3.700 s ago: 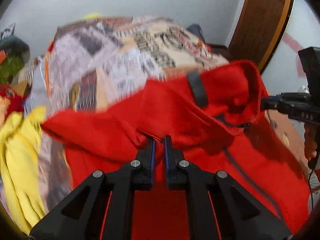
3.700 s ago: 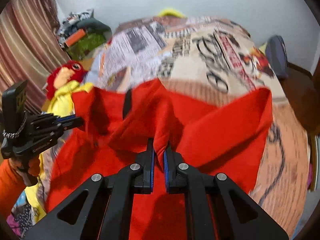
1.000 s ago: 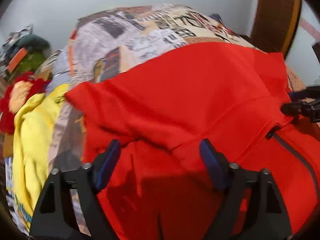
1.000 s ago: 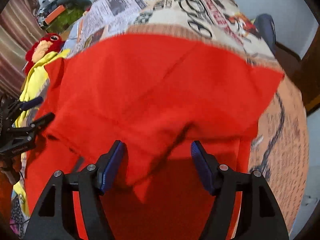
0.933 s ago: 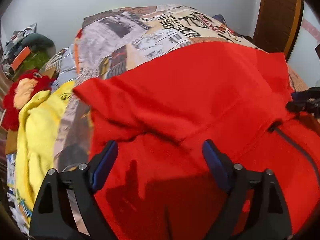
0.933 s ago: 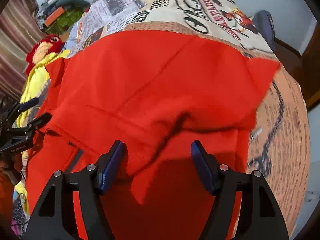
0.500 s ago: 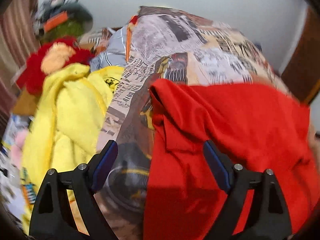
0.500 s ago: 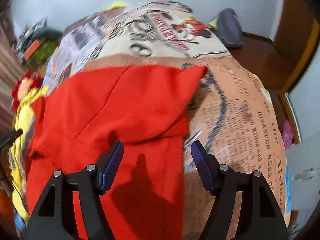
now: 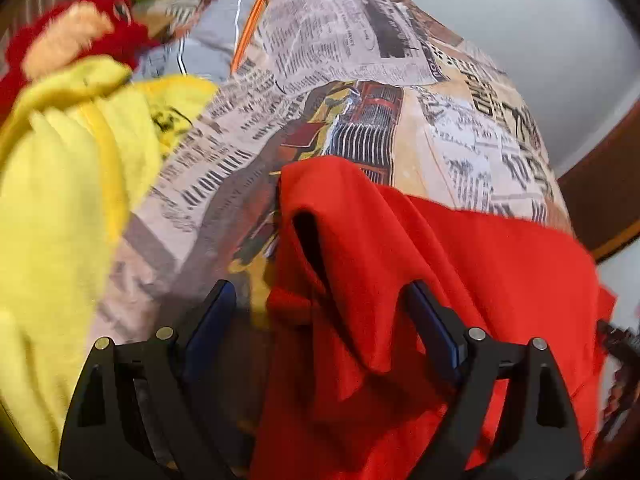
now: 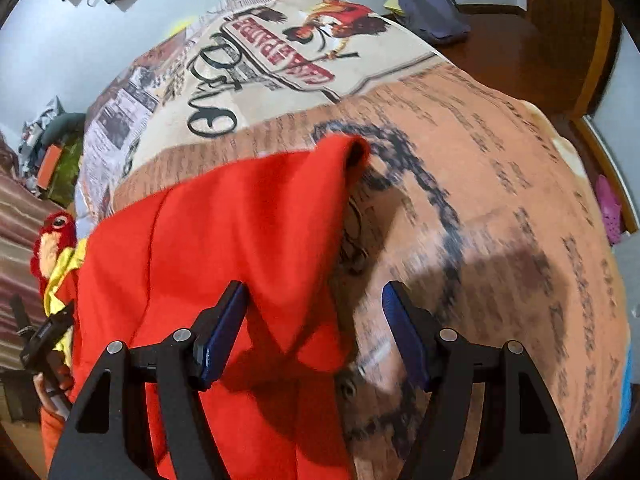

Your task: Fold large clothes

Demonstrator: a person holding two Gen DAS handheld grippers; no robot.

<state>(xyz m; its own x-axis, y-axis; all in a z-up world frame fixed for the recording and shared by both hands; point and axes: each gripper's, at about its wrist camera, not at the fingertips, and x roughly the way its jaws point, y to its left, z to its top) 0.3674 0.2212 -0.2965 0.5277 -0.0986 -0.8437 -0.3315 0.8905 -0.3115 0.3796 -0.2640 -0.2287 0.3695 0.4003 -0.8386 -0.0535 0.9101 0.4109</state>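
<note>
Now both my grippers hung open over the red garment (image 9: 400,260).
Left gripper (image 9: 320,320), closing slightly, straddled its left edge; right gripper (image 10: 316,320) its right edge, unpinched.

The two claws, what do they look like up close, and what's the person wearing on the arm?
Both the left claw and the right claw are matte black plastic, with triangular cut-outs in the finger arms, silver round pin heads at the joints, and dark blue pads on the inner faces. In the right wrist view, an orange sleeve shows at the lower left. No cables or markings are readable.
</note>
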